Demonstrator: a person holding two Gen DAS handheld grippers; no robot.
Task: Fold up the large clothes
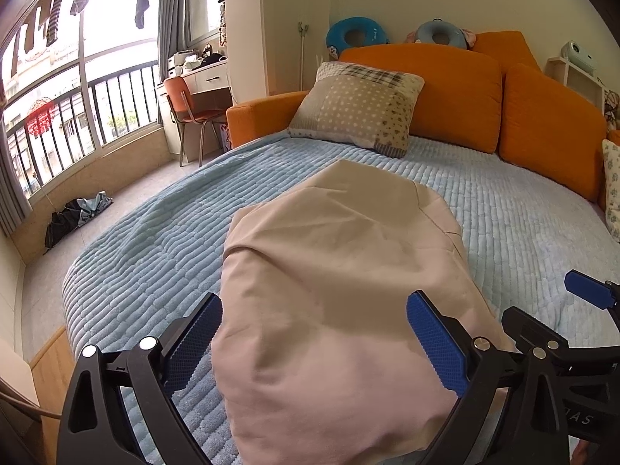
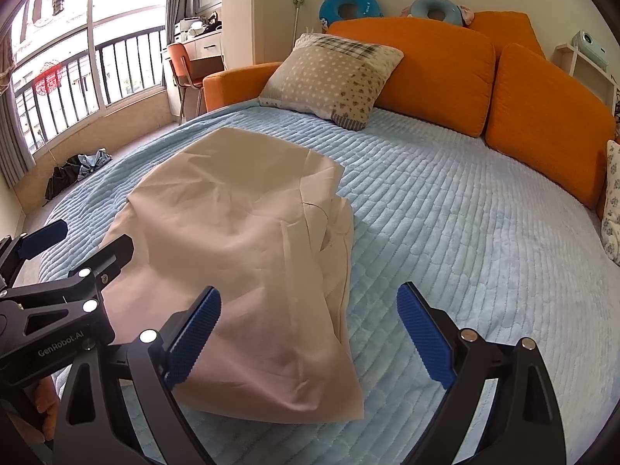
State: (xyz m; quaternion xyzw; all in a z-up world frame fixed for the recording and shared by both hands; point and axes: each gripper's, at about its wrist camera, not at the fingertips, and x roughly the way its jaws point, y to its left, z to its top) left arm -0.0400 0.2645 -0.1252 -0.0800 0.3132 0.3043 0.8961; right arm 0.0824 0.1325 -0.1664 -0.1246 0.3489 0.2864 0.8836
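A beige garment (image 1: 333,271) lies folded in a long loose bundle on the light blue quilted bedspread (image 1: 155,240); it also shows in the right wrist view (image 2: 240,252). My left gripper (image 1: 314,317) is open, its blue pads on either side of the near end of the garment, above it. My right gripper (image 2: 310,310) is open over the garment's right edge and the bedspread (image 2: 465,232). The right gripper shows at the right of the left wrist view (image 1: 550,310); the left gripper shows at the left of the right wrist view (image 2: 77,248).
A patchwork pillow (image 1: 356,108) and orange cushions (image 1: 542,128) stand at the head of the bed. A floral pillow (image 2: 612,201) lies at the right edge. An orange chair (image 1: 190,112), a desk and a dark heap on the floor (image 1: 73,217) are by the window on the left.
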